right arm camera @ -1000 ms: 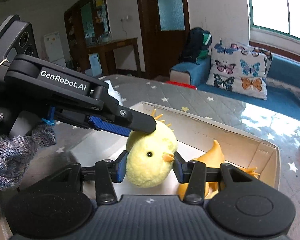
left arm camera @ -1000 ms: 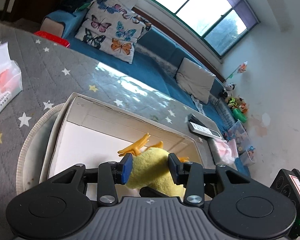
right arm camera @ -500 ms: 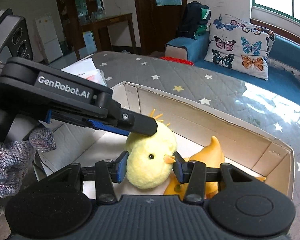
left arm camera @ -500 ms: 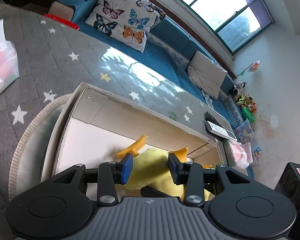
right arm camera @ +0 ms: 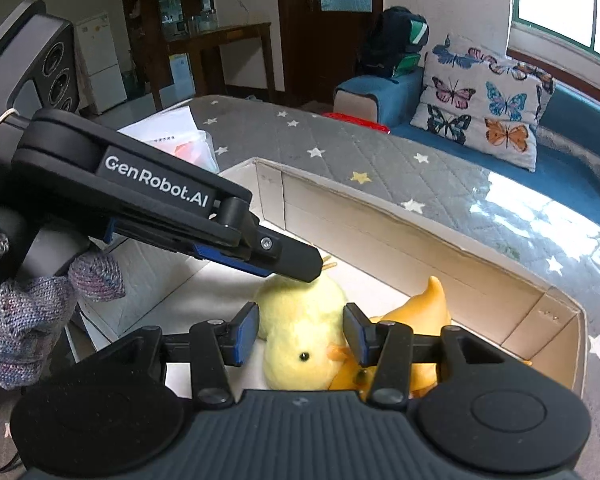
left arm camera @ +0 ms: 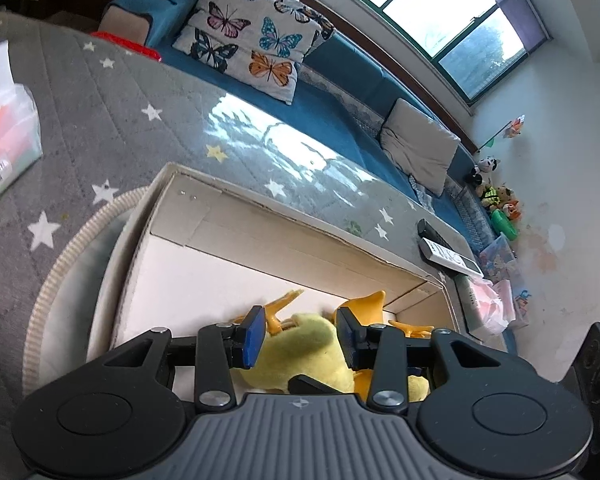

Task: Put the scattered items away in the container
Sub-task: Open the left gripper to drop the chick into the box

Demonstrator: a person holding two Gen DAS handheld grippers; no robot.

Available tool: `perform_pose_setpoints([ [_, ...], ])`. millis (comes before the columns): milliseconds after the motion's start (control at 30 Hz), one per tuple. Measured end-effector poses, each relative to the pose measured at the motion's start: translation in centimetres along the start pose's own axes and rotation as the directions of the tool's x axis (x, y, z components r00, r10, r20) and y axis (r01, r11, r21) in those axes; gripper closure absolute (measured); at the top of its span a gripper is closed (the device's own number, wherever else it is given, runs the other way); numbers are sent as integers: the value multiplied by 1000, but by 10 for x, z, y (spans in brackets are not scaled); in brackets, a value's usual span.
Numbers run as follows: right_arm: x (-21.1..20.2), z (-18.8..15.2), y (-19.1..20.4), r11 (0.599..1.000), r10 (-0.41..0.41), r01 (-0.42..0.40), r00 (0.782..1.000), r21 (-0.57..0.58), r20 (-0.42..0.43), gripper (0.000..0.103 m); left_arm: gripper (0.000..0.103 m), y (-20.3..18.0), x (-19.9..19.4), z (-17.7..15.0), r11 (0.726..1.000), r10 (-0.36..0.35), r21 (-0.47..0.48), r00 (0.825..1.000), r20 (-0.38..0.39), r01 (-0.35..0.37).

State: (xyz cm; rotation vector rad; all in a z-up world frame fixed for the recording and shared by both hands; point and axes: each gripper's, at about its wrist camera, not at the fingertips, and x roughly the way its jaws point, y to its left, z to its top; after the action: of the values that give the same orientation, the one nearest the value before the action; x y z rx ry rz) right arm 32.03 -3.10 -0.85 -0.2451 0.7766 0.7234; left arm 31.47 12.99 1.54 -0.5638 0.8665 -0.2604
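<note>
A yellow plush chick (right arm camera: 300, 320) lies low inside the open cardboard box (right arm camera: 380, 232), leaning on an orange toy duck (right arm camera: 428, 308). My right gripper (right arm camera: 300, 334) is shut on the chick's head, a pad on each side. My left gripper (right arm camera: 300, 264) comes in from the left, its finger across the top of the chick. In the left wrist view the left gripper (left arm camera: 300, 336) is shut on the chick's body (left arm camera: 304, 340), over the box (left arm camera: 260, 200). The chick's orange feet (left arm camera: 284, 304) and the orange duck (left arm camera: 368, 304) stick out beyond the pads.
The box sits on a round tray (left arm camera: 60, 248) on a grey star-patterned cloth. A tissue pack (left arm camera: 4, 120) lies to the left and two remotes (left arm camera: 444, 252) at the far right. A hand in a knit glove (right arm camera: 20, 320) holds the left gripper. A blue sofa runs behind.
Both grippers have sunk into the box with the chick. The chick now sits lower between the right pads, against the orange duck.
</note>
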Motion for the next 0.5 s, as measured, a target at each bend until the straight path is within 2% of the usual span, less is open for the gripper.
perform_pose_setpoints([
  [233,-16,-6,1,1000,-15,15,999,-3,46,44,62,-12,-14,-4,999,22,39,999,38,-24],
  [367,-29,-9,3,1000,-26,26,997,-3,73,32,62,-20,-24,-8,999,13,51,999,53,-15],
  [500,-46,-15,5,999,-34,34,995,-1,98,28,62,-29,-33,-15,997,17,76,998,64,-21],
])
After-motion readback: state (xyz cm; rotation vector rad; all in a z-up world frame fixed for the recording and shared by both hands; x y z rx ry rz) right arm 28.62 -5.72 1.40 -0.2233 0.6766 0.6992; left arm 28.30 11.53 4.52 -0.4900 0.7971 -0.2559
